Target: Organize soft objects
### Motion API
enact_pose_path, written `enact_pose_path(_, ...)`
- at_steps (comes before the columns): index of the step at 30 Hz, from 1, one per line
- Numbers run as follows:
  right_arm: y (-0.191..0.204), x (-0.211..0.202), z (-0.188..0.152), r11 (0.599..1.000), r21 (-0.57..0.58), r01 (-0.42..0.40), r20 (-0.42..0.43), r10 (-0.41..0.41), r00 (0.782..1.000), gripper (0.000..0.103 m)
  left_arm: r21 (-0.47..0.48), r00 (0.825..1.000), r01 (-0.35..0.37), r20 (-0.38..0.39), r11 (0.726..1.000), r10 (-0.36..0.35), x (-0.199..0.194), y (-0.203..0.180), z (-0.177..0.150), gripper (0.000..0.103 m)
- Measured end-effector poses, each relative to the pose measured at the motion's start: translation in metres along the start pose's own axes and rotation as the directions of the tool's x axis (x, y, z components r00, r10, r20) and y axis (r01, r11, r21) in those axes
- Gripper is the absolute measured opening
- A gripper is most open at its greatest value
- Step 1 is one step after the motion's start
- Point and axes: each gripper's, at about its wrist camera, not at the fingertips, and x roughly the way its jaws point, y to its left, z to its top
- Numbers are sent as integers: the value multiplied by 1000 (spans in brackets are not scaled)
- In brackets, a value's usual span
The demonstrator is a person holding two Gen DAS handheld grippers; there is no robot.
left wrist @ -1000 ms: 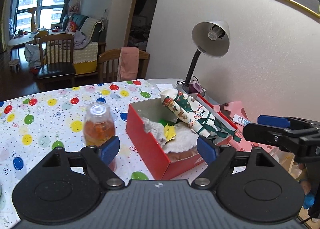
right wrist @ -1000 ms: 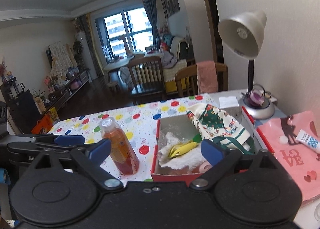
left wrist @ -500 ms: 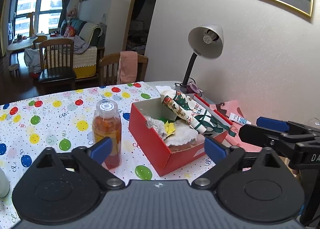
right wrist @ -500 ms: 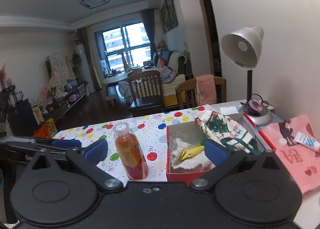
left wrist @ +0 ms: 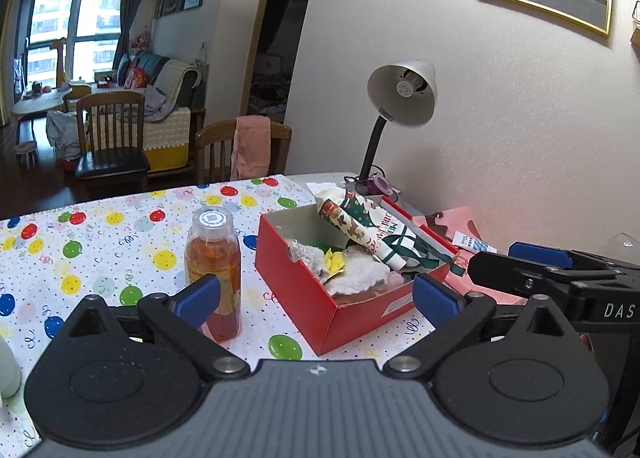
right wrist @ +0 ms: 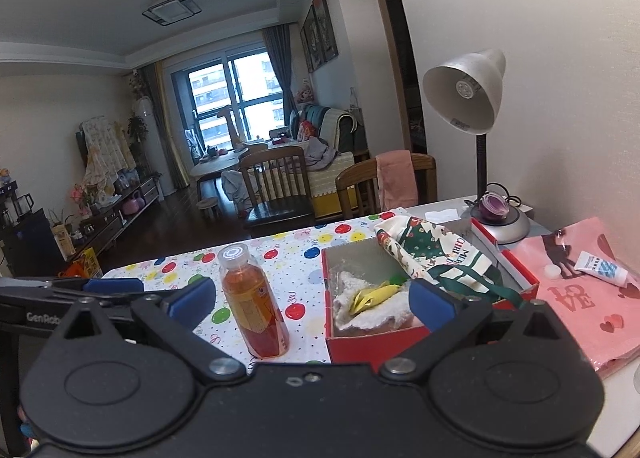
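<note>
Left wrist view: the left claw [left wrist: 316, 294] hangs spread wide and empty above the balloon-print worktop [left wrist: 120, 234]. At 12 o'clock sits the red box [left wrist: 320, 298], holding a white fluffy cloth [left wrist: 360, 270], a yellow piece [left wrist: 334, 260] and a Christmas-print fabric roll [left wrist: 368, 230] leaning over its far rim. An orange drink bottle [left wrist: 214, 270] stands at 10 o'clock; the right claw's fingers [left wrist: 536, 254] show at 3 o'clock.

Right wrist view: the right claw [right wrist: 312, 300] is likewise wide apart, gripping nothing. The box [right wrist: 372, 342] lies at 1 o'clock, a desk lamp [right wrist: 472, 106] and pink bag [right wrist: 580, 310] at 2 o'clock.
</note>
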Motion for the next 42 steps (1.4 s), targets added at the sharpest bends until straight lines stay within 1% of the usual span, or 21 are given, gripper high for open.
enact_pose_path(7,3,-1,-3,1000,-7,5,-4,-5,1000,103,-8,999,-7,32,1000,7,-9,0,-2,103)
enact_pose_path(16,6,-1,-3,1000,-10,4,-5,-4,1000,103,10,998,-21,58,1000,20,-18,-3,-4,103)
enact_pose_path(25,12,0,-8,1000,-21,0,-4,0,1000,103,10,999,-29,45,1000,29,-16,-2,-5,103)
enact_pose_path(29,8,-1,-9,1000,-14,23,-1,-23,1000,103,13,998,-30,51,999,29,-17,-2,-6,103)
enact_pose_path(33,9,-2,-10,1000,-16,21,-3,-21,1000,103,26,997,-36,66,999,34,-19,-3,-8,103)
enact_pose_path(42,10,0,-13,1000,-15,20,-22,-20,1000,103,18,998,-40,56,999,39,-20,-2,-8,103)
